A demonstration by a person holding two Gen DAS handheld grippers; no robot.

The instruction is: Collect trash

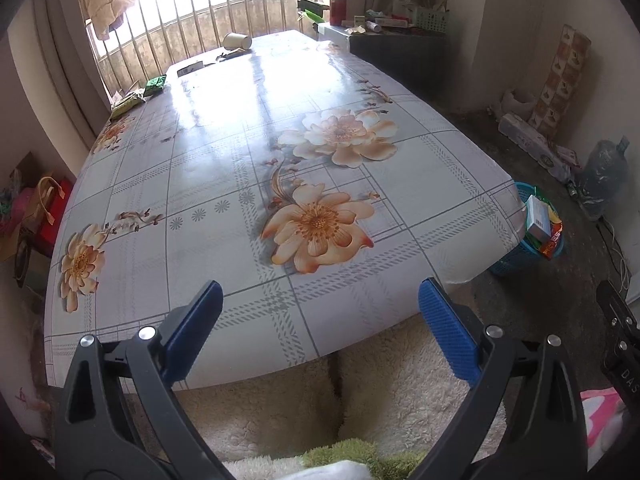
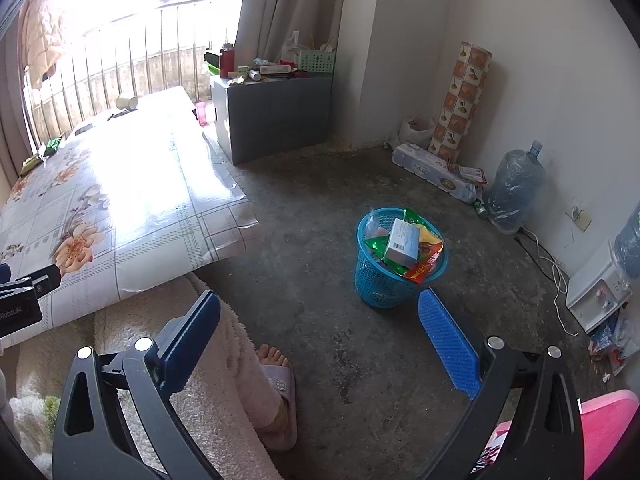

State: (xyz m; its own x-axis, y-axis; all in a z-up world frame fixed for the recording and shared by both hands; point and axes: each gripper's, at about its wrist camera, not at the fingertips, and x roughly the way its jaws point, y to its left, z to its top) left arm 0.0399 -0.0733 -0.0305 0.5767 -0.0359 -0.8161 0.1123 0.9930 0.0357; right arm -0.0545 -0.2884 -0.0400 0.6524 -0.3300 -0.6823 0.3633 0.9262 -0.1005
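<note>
Each tool has black plastic arms with triangular cut-outs and silver rivets, ending in blue ribbed pads: the left tool [image 1: 320, 300] and the right tool [image 2: 320, 312] look alike. White lettering marks the black housing of each. The person wears cream fleece trousers [image 2: 224, 380], a pale pink slipper [image 2: 282, 412] and a fuzzy green-and-white cuff [image 1: 340, 458].

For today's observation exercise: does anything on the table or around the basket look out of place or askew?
Yes. A paper cup lies tipped on its side at the far end of the table, and green wrappers sit loose near its left edge. The blue basket on the floor is overfilled: a box and packets stick out above its rim.
</note>
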